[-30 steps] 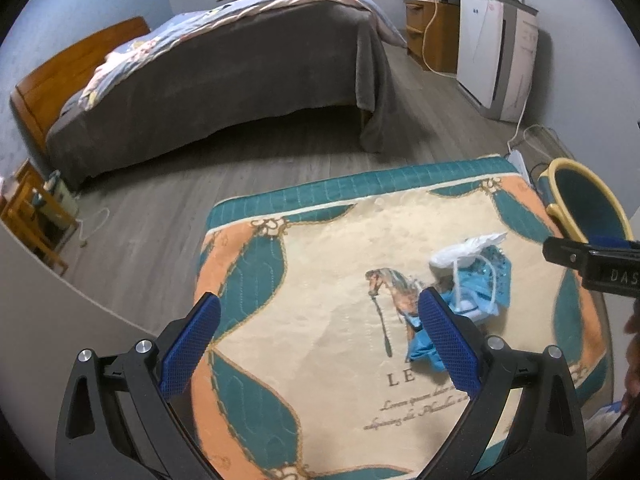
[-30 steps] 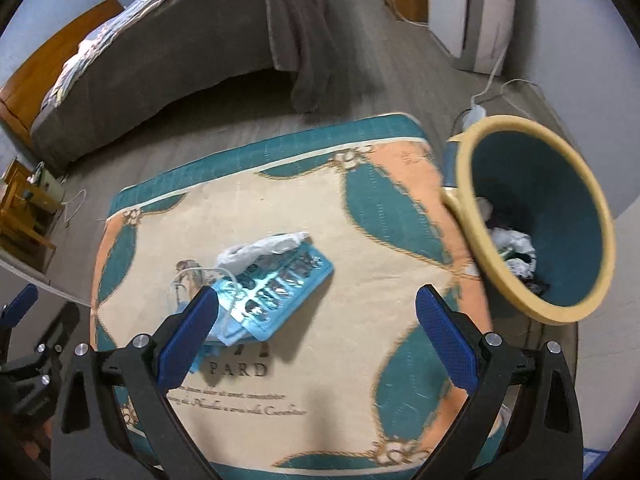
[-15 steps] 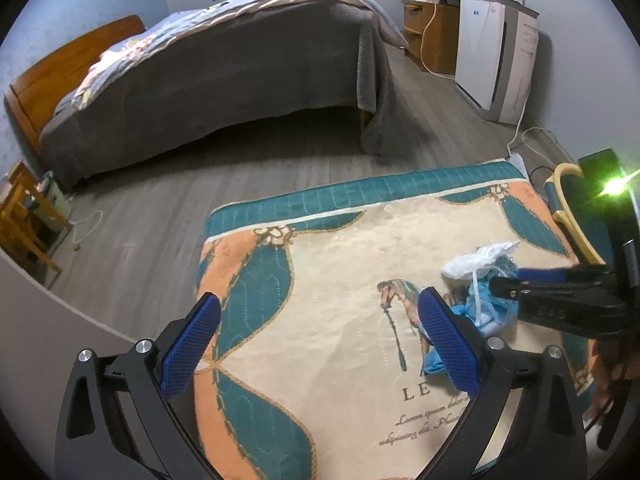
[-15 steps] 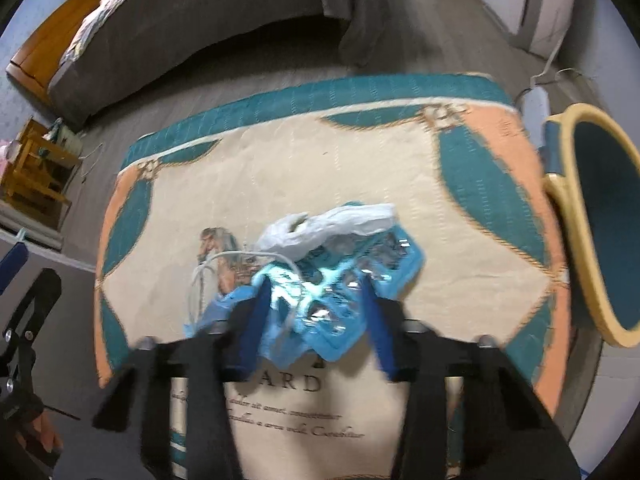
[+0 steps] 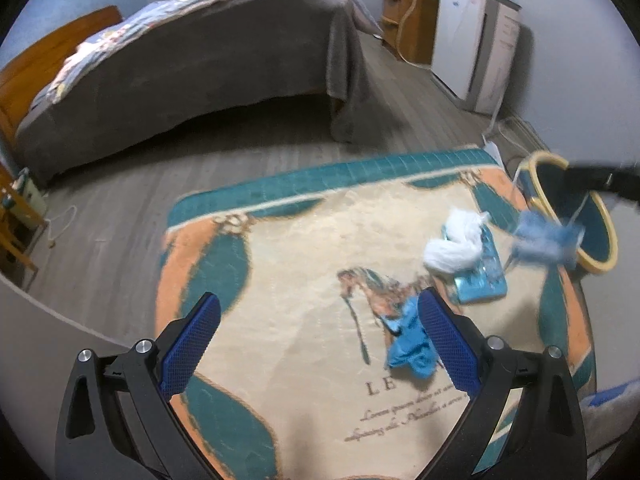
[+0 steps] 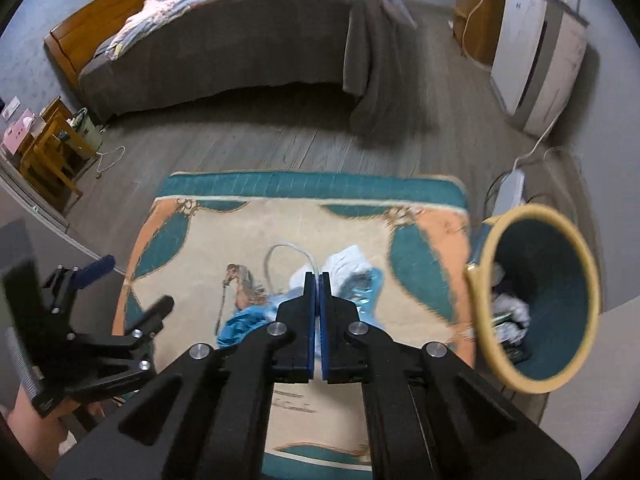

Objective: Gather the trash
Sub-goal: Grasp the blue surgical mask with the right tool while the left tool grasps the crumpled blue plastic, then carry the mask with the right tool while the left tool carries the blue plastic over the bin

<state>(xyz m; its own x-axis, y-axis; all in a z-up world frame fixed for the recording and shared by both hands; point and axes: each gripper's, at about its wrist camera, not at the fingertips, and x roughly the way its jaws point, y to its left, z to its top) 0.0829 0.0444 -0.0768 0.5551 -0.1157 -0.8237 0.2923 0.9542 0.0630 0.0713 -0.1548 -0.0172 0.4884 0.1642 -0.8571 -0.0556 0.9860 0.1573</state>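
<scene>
On the rug (image 5: 304,264) lie a white crumpled tissue (image 5: 454,240), a blue blister pack (image 5: 482,276) and a blue crumpled wrapper (image 5: 408,344). My right gripper (image 6: 318,280) is shut on a face mask by its white ear loop (image 6: 288,252). In the left wrist view the blue mask (image 5: 546,240) hangs blurred in the air beside the teal bin with a yellow rim (image 5: 576,216), which also shows in the right wrist view (image 6: 540,300) with trash inside. My left gripper (image 5: 316,336) is open and empty above the rug.
A bed with a grey cover (image 5: 192,60) stands behind the rug. A white appliance (image 5: 476,44) and a wooden cabinet (image 5: 408,28) stand by the right wall. A power strip with cords (image 6: 512,188) lies on the floor near the bin. Wooden furniture (image 6: 52,152) stands at the left.
My right gripper came down on the trash pile, shut on the mask and lifted it up and right toward the bin. The tissue and blister pack stayed on the rug.
</scene>
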